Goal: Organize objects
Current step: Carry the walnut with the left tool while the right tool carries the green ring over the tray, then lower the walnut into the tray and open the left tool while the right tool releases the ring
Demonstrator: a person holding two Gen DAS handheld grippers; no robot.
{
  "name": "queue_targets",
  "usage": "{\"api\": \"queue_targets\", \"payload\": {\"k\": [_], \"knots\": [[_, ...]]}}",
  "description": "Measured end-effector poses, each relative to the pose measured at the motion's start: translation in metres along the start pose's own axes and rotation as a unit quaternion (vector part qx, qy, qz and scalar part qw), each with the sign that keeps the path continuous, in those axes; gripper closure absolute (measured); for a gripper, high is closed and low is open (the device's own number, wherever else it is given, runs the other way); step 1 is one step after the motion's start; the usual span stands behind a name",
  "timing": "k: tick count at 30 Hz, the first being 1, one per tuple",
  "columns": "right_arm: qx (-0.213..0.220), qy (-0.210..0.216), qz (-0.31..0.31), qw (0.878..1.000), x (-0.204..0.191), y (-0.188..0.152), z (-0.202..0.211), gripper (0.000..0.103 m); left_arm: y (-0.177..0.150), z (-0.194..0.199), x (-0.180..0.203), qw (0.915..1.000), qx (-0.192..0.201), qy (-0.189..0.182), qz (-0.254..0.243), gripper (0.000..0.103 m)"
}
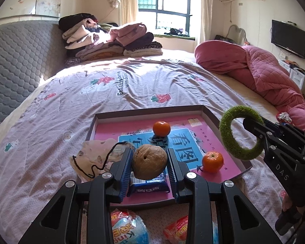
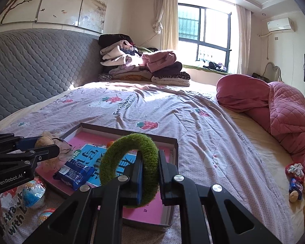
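A shallow box tray (image 1: 103,115) with a pink and blue printed floor lies on the bed; it also shows in the right wrist view (image 2: 175,148). My left gripper (image 1: 149,160) is shut on a brown walnut (image 1: 149,161), held above the tray's near end. My right gripper (image 2: 150,162) is shut on a fuzzy green ring (image 2: 130,168), held upright over the tray's right side; the ring also shows in the left wrist view (image 1: 242,132). Two oranges (image 1: 161,128) (image 1: 212,161) and a blue snack packet (image 1: 148,186) lie in the tray.
A beige cloth pouch (image 1: 93,158) with a black cord rests at the tray's left edge. Round toy capsules (image 1: 128,226) lie in front of the tray. Small items (image 2: 295,180) lie on the bed to the right. Folded clothes (image 1: 107,38) and a pink quilt (image 1: 270,77) lie farther back.
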State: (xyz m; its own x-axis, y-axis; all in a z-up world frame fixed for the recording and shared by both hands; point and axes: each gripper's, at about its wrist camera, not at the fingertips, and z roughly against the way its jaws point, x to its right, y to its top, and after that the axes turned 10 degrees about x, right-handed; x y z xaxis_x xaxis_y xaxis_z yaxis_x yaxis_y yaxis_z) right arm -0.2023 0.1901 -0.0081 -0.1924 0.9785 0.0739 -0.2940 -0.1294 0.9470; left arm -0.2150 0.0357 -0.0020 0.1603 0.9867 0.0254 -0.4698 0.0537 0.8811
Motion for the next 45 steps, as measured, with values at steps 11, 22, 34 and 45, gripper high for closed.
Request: {"api": "queue_targets", "payload": {"k": [11,22,34,45], "knots": [[-0.024,-0.035,0.009,0.999,0.012,-0.012,-0.012,0.090,-0.003,-0.021,0.027,0.9996,-0.017,-0.016,-0.017,0.069],[-0.055,-0.064,0.023,0.996,0.012,-0.025,-0.028,0.090,-0.012,-0.037,0.039,0.9985,-0.042,-0.028,-0.022,0.069],[-0.082,-0.087,0.066,0.991,0.004,-0.036,-0.039,0.090,-0.016,-0.046,0.045,0.9968,-0.064,-0.043,-0.022,0.069],[-0.093,-0.096,0.090,0.987,0.002,-0.041,-0.043,0.090,-0.023,-0.058,0.054,0.9938,-0.091,-0.056,-0.031,0.069]]}}
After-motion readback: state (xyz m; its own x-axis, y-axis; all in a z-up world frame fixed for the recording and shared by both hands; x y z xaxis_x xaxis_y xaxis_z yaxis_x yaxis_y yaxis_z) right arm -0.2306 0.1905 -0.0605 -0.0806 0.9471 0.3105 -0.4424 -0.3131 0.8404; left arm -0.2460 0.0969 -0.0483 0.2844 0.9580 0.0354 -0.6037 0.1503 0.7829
